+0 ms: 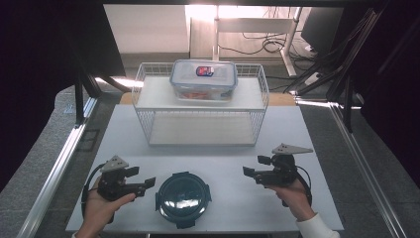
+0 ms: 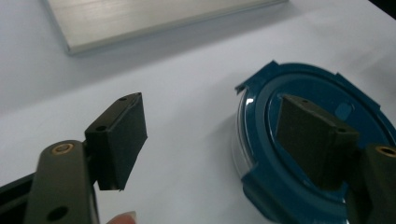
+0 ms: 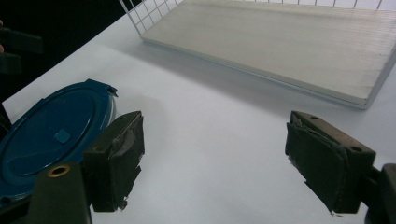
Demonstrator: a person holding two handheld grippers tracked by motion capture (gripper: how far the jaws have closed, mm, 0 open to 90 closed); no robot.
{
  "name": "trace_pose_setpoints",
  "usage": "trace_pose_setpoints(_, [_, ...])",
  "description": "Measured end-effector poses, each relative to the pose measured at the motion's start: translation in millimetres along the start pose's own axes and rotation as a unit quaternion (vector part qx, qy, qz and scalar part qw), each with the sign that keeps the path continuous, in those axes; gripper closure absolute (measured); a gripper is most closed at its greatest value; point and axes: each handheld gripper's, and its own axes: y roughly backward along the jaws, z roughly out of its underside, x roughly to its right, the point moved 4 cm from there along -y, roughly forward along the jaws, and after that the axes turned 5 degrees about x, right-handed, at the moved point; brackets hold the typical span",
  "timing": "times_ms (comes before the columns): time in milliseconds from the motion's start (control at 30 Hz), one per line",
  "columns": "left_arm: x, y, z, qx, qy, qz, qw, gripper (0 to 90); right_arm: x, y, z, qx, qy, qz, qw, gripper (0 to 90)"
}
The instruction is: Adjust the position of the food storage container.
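Nearest to us the round blue container (image 1: 183, 199) lay on the white table (image 1: 228, 153) between our grippers, the left gripper (image 1: 147, 184) just beside it and the right gripper (image 1: 250, 171) farther off, both wide open and empty, and beyond stood the wire rack (image 1: 200, 124) carrying a clear box (image 1: 203, 80).

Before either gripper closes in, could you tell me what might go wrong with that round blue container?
The left gripper is open beside the round blue container, near the table's front edge; a sideways nudge could slide it off. Its low, smooth lid may slip from the pads. The right gripper, also open, stands well apart from it.
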Motion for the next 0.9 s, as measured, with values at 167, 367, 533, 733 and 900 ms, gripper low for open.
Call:
trace_pose_setpoints(167, [-1.0, 10.7, 11.9, -0.013, 0.003, -0.015, 0.9998, 37.9, 0.8, 1.1, 0.9, 0.001, -0.003, -0.001, 1.0000, 19.4])
trace_pose_setpoints(367, [0.9, 16.1, 29.8, -0.047, -0.007, -0.032, 0.9984, 59.9, 4.6, 0.3, 7.6, -0.009, -0.010, 0.000, 0.9999, 19.5])
trace_pose_setpoints(533, [0.4, 13.9, 45.2, -0.078, -0.005, -0.042, 0.9960, 75.1, 8.4, -0.5, 9.9, -0.010, -0.017, 0.003, 0.9998, 19.5])
trace_pose_setpoints(733, [7.5, 13.7, 60.5, -0.108, -0.004, -0.015, 0.9940, 87.4, 9.4, -1.5, 13.4, -0.017, -0.024, 0.004, 0.9996, 19.6])
trace_pose_setpoints(900, [19.2, 1.2, 72.7, -0.137, -0.009, 0.011, 0.9905, 89.9, 9.9, -3.9, 16.3, -0.022, -0.035, 0.000, 0.9991, 19.6])
